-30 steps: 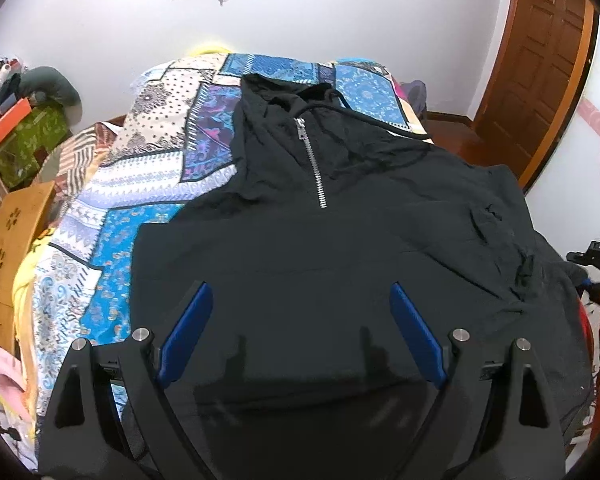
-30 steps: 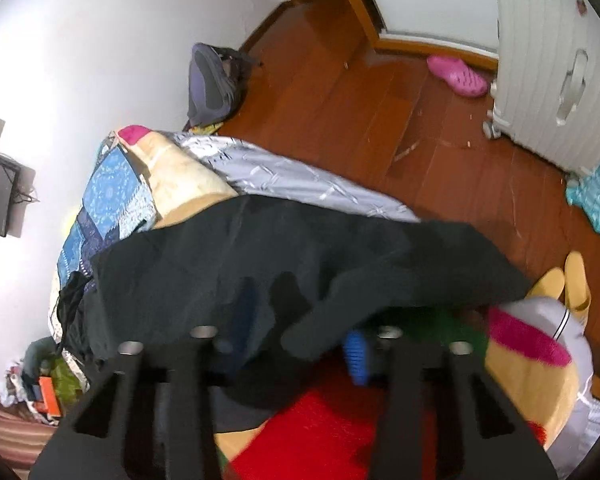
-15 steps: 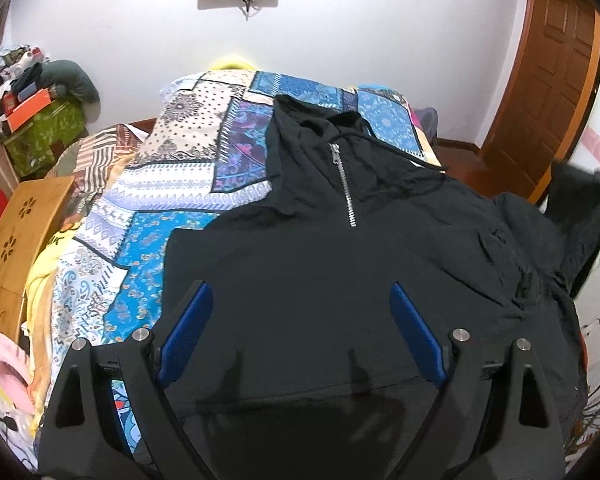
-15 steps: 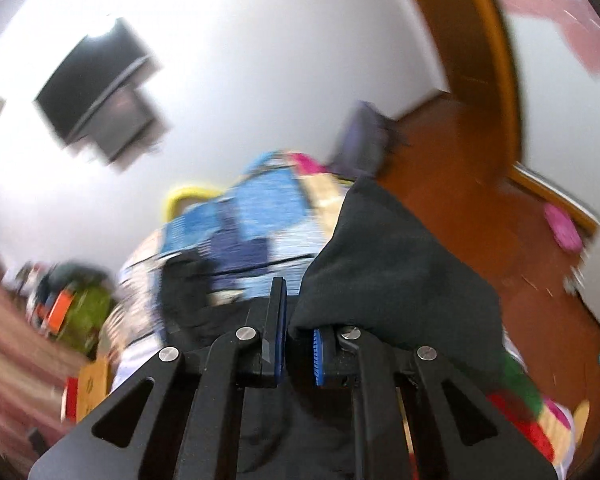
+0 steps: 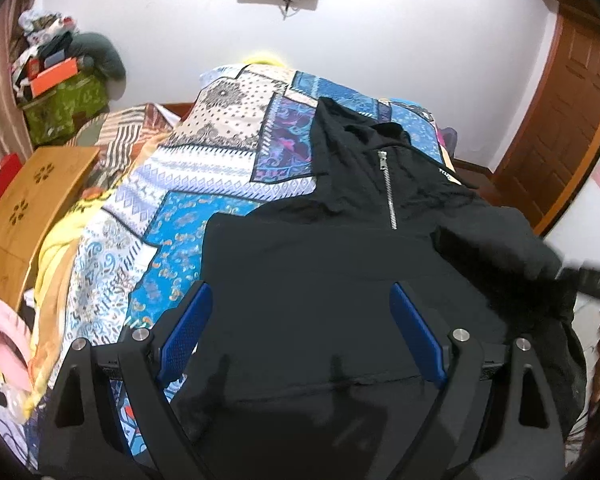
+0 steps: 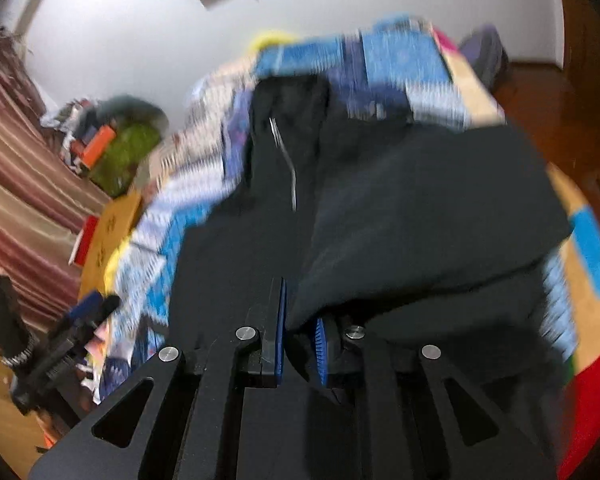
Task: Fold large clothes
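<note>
left wrist view shows the black hoodie (image 5: 324, 280) spread front-up on the bed (image 5: 204, 208) over a patchwork bedspread, zipper (image 5: 387, 192) facing up and hood toward the far wall. the left gripper (image 5: 300, 340) hovers above the hem with its blue fingers (image 5: 184, 332) wide apart, holding nothing. in the blurred right wrist view, the right gripper (image 6: 298, 344) has its fingers nearly together, clamped on an edge of the hoodie's right sleeve (image 6: 420, 220), which is lifted and draped across toward the chest. judging from this, the fold is at an early stage: one sleeve is being brought inward, while the other side, the hood and the bottom half look unfolded.
</note>
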Motion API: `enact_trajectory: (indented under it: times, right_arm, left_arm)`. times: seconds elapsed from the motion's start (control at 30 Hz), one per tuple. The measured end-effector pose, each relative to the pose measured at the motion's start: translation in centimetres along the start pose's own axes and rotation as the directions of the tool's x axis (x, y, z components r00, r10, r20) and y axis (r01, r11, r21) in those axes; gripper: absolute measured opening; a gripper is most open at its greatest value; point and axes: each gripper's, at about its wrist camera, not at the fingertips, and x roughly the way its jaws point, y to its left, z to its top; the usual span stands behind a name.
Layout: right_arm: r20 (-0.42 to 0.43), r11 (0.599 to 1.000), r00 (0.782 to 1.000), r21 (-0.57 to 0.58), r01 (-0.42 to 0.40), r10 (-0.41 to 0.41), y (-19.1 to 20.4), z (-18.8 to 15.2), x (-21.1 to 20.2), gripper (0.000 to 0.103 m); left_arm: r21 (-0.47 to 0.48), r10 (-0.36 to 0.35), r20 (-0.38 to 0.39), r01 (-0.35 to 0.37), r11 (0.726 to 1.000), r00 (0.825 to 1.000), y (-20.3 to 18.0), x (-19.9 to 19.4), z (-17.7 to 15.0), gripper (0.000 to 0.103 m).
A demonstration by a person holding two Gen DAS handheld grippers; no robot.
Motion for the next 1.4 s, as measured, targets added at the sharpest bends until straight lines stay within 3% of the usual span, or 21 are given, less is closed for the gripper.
enact_trajectory:
  times: [0.2,0.27,0.4,0.5,0.63,0.7,0.8,0.97,1.13,1.33,1.37,1.4]
  right_arm:
    - [-0.073,0.999,0.997,0.050,0.008,-0.004,-1.7,-0.9,-0.7,0.015]
    - [-0.072,0.999,0.997,0.055,0.001,0.003,-1.8,-0.6,-1.8,0.021]
    - [0.013,0.998,0.999,0.049,0.030,-0.030,-1.5,-0.4,-4.2,0.041]
    - [0.102,0.996,0.993,0.065,0.054,-0.061,-2.4,-0.2,-6.4,0.048]
    - [0.193,0.987,0.971,0.105,0.120,-0.139,-4.2,0.4,-8.5,0.051]
    - [0.230,0.971,0.947,0.129,0.199,-0.225,-5.3,0.7,-9.2,0.051]
    - [0.236,0.956,0.932,0.173,0.237,-0.274,-7.3,1.3,-9.2,0.051]
    - [0.170,0.939,0.954,0.283,0.195,-0.249,-11.0,1.9,-7.3,0.051]
    - [0.062,0.904,0.991,0.420,0.080,-0.116,-14.4,1.8,-3.7,0.051]
    - [0.060,0.881,0.997,0.472,0.022,-0.057,-15.4,2.4,-1.9,0.051]
    - [0.066,0.878,0.996,0.478,0.020,-0.059,-15.3,2.6,-1.7,0.047]
    - [0.070,0.879,0.995,0.477,0.026,-0.068,-15.1,2.7,-1.8,0.034]
  left_arm:
    - [-0.014,0.000,-0.016,0.000,1.000,1.000,0.4,0.4,-0.4,0.090]
    - [-0.009,-0.002,-0.019,0.002,1.000,1.000,0.2,0.5,-0.4,0.090]
    - [0.007,-0.008,-0.027,0.008,1.000,1.000,-0.7,0.8,-0.4,0.090]
    - [0.021,-0.012,-0.033,0.012,1.000,0.999,-1.3,1.0,-0.4,0.090]
    - [0.037,-0.017,-0.039,0.018,0.999,0.999,-2.1,1.3,-0.3,0.090]
    - [0.037,-0.015,-0.041,0.017,0.999,0.999,-2.5,1.4,-0.2,0.090]
    - [0.033,-0.017,-0.049,0.019,0.999,0.999,-2.8,1.7,0.0,0.090]
    - [0.038,-0.007,-0.060,0.009,0.999,0.998,-3.2,2.1,0.2,0.090]
    - [0.050,-0.001,-0.070,0.004,0.999,0.998,-3.4,2.4,0.1,0.090]
    - [0.048,-0.001,-0.079,0.005,0.999,0.997,-3.4,2.7,0.0,0.090]
    - [0.047,-0.003,-0.080,0.007,0.999,0.997,-3.4,2.7,0.0,0.090]
    - [0.046,-0.005,-0.081,0.008,0.999,0.997,-3.3,2.7,0.0,0.090]
